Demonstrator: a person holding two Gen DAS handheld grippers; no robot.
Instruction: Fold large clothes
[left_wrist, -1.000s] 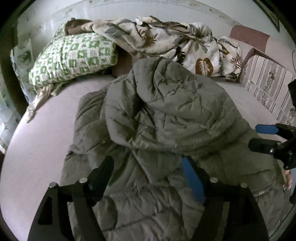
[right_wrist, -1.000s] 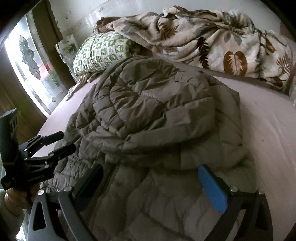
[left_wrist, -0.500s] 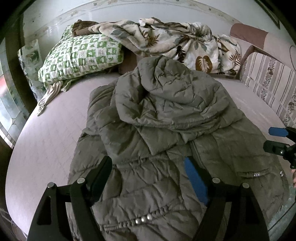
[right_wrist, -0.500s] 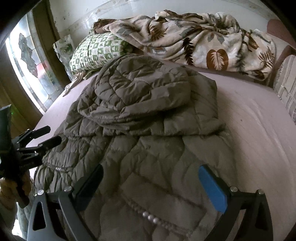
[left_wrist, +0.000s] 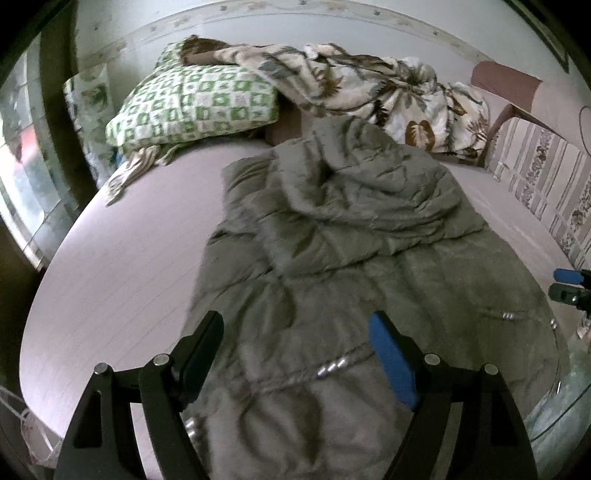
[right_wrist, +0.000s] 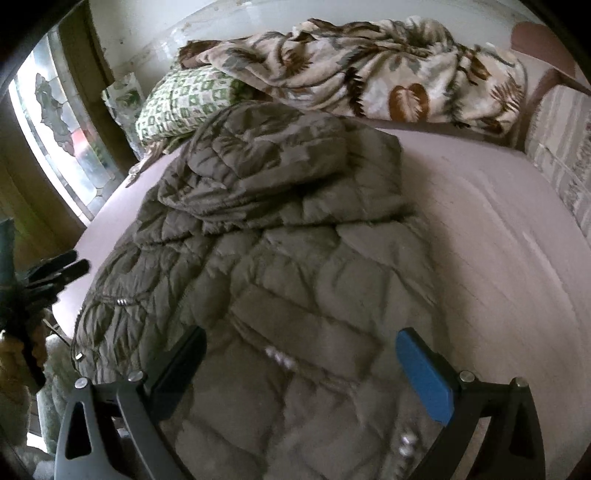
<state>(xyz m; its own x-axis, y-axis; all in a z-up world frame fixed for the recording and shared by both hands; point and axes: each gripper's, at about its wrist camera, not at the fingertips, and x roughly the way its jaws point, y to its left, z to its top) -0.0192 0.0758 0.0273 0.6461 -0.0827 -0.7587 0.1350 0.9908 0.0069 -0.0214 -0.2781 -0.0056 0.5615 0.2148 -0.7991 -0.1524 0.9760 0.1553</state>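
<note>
A large olive-grey quilted jacket (left_wrist: 354, 266) lies on the pale pink bed (left_wrist: 122, 266), its upper part and hood folded down over its middle. It also shows in the right wrist view (right_wrist: 295, 266). My left gripper (left_wrist: 295, 339) is open and empty, above the jacket's near hem. My right gripper (right_wrist: 299, 354) is open and empty, above the hem's other side. The right gripper's fingertips (left_wrist: 565, 284) show at the right edge of the left wrist view. The left gripper (right_wrist: 55, 273) shows at the left edge of the right wrist view.
A green checked pillow (left_wrist: 192, 107) and a crumpled leaf-print blanket (left_wrist: 369, 88) lie at the head of the bed. A striped, flowered backrest (left_wrist: 546, 184) runs along the right. A stained-glass window (right_wrist: 62, 122) is on the left. Bare sheet lies on both sides of the jacket.
Both grippers have drawn back toward the jacket's hem, so more of the lower jacket and its snaps shows. The jacket itself has not moved.
</note>
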